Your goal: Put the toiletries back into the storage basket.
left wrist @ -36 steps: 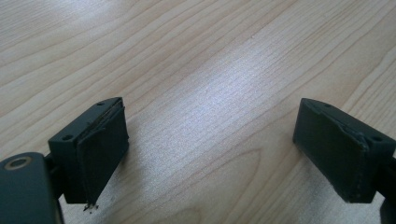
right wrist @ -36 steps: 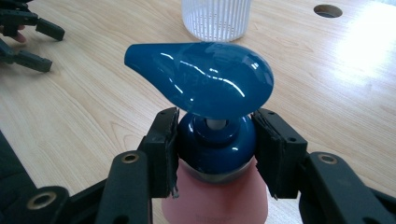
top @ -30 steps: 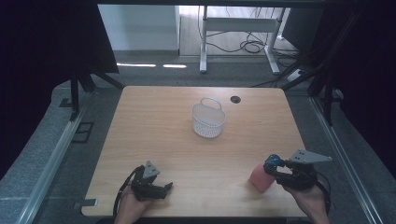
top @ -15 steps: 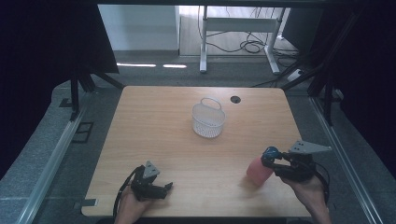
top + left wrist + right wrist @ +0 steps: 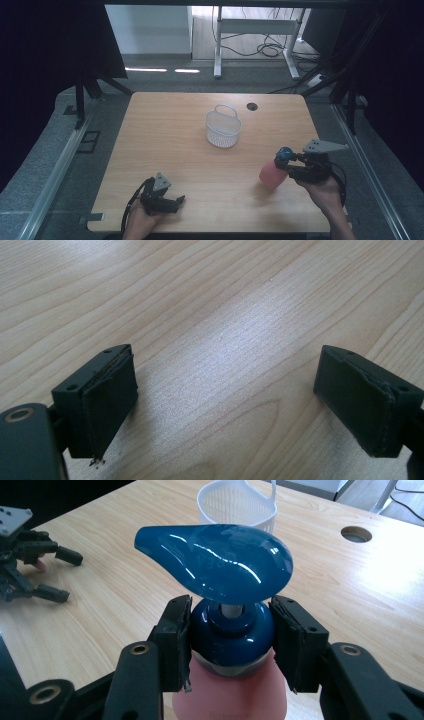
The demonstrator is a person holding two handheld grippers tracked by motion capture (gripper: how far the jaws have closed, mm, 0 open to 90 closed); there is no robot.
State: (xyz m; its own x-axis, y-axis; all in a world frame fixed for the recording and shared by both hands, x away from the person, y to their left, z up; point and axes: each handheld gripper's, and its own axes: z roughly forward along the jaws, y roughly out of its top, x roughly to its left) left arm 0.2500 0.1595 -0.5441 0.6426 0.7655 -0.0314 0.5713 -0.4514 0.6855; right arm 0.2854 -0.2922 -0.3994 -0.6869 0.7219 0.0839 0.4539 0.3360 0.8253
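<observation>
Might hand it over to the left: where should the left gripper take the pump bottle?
The pink body, below the right gripper, which is shut on the blue collar. Come level from the side, since the body is round and the pump head overhangs the top.

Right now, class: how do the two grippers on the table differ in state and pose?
The right gripper is shut on the pump bottle, pads clamping its blue collar; the left gripper stands open with only bare table between its jaws. In the high view the right gripper carries the bottle clear of the wood, while the left lies low near the front edge. Both are hand-held with black jaws.
</observation>
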